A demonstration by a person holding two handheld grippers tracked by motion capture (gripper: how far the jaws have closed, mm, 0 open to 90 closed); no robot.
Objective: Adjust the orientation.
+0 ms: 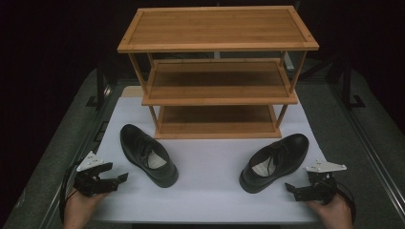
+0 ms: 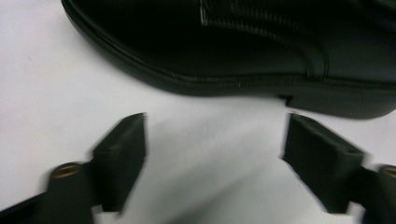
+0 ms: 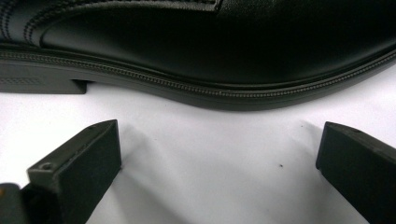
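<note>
Two black leather lace-up shoes lie on a white mat (image 1: 210,191) before a wooden rack (image 1: 217,71). The left shoe (image 1: 148,154) has its heel toward me and its toe toward the rack. The right shoe (image 1: 274,162) points its toe to the back right. My left gripper (image 1: 114,174) rests low at the mat's left edge, open and holding nothing. In the left gripper view the left shoe's side (image 2: 243,51) lies just beyond the gripper (image 2: 215,140). My right gripper (image 1: 292,190) is open beside the right shoe, whose sole edge (image 3: 210,65) runs across ahead of the gripper (image 3: 219,149).
The bamboo rack has three shelves, all bare, with its lowest shelf (image 1: 217,121) at mat level behind the shoes. Grey carpeted floor (image 1: 367,143) surrounds the mat, with dark stands at both sides. Bare mat lies between the two shoes.
</note>
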